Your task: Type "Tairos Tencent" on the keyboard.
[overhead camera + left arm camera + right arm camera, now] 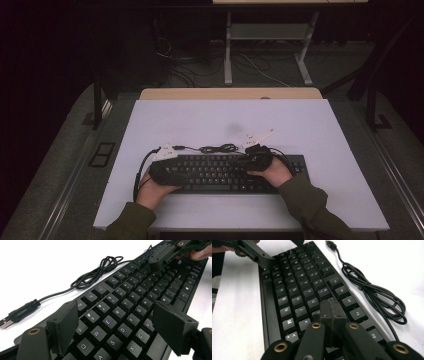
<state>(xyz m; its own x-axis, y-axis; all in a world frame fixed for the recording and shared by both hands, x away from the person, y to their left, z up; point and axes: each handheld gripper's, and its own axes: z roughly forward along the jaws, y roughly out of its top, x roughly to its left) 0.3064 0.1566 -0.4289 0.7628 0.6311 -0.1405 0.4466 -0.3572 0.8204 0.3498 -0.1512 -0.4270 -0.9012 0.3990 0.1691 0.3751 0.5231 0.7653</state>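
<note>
Keyboard sits at 6 o'clock on the bench, long side parallel to the near edge. I have the left gripper spread wide over the Q-W-E-S keys, nothing between the jaws. Right gripper is closed on itself, holding nothing, tip low over the J-K-U area; can't tell if it's touching a key.

Risks: loose cable lies coiled just past the keyboard's far edge at 12 o'clock, with its USB plug free on the bench. Any sweep toward 12 could snag it and drag the keyboard. The open left jaws could catch keycaps if I drop lower.

Room: the bench is wide open from 10 to 2 o'clock. The near edge is close behind the keyboard, with little margin at 6.
</note>
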